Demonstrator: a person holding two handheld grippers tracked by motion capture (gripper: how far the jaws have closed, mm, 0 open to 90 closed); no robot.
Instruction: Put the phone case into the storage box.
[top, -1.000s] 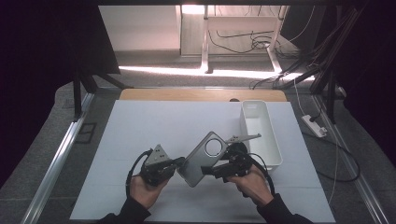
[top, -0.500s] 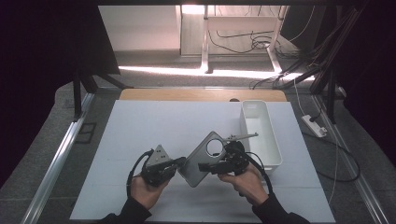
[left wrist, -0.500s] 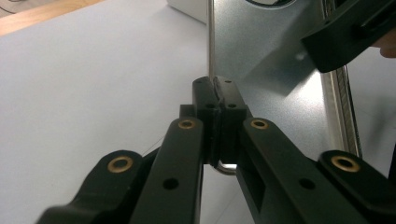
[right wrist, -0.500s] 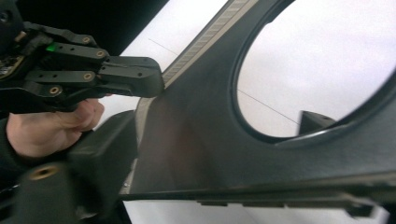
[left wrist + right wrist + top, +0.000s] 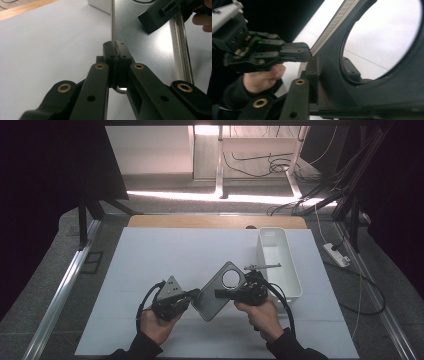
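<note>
Tongs of left gripper (image 5: 192, 294) clamp grey metal plate (image 5: 216, 296) at lower centre of frame, above white bench (image 5: 165, 255); right gripper (image 5: 224, 293) tongs, just closing, pinch plate beside round hole.

The tabletop (image 5: 150, 265) is covered by a white sheet, with a strip of bare pale wood (image 5: 190, 221) showing along its far edge. A white rectangular bin (image 5: 295, 280) (long and narrow, open at the top) stands directly on the sheet at the right side, its length running from the far edge toward the person.
</note>
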